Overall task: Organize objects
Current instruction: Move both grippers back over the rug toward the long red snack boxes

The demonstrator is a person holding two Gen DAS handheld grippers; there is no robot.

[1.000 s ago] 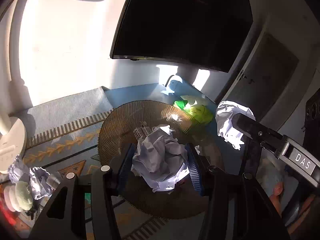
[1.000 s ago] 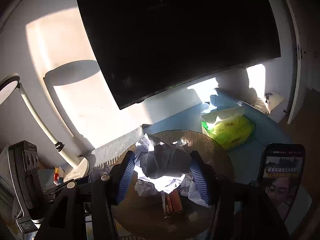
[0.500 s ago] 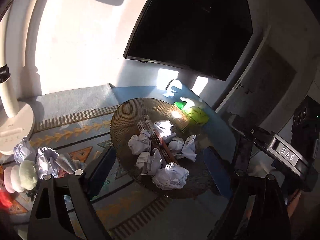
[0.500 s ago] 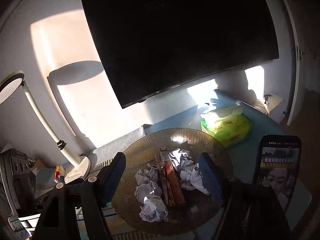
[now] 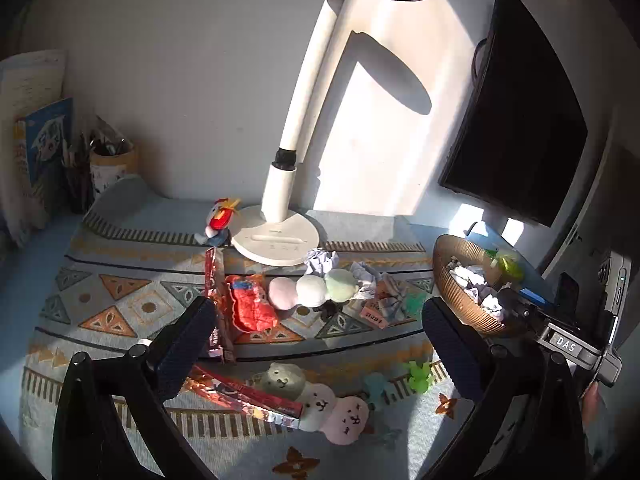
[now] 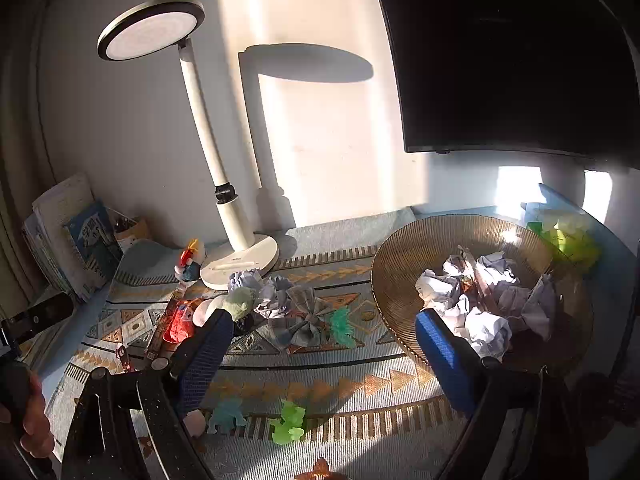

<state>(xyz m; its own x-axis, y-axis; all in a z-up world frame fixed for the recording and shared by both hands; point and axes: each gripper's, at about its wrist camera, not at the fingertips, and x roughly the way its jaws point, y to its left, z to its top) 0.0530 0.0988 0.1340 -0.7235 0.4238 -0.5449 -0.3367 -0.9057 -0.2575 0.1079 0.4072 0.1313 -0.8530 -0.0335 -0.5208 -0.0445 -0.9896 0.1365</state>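
A brown ribbed bowl at the right holds several crumpled paper balls; it also shows in the left wrist view. My left gripper is open and empty above the patterned mat, over a red wrapper and a three-ball plush. My right gripper is open and empty, left of the bowl. Loose paper balls and a plaid bow lie near the lamp base.
A white desk lamp stands at the back of the mat. A dark monitor hangs at the right. A bear plush stick, long red packets, small green and teal figures and books are around.
Both grippers let go of their paper balls into the bowl, opened wide, and swung left and back, away from the bowl, over the mat.
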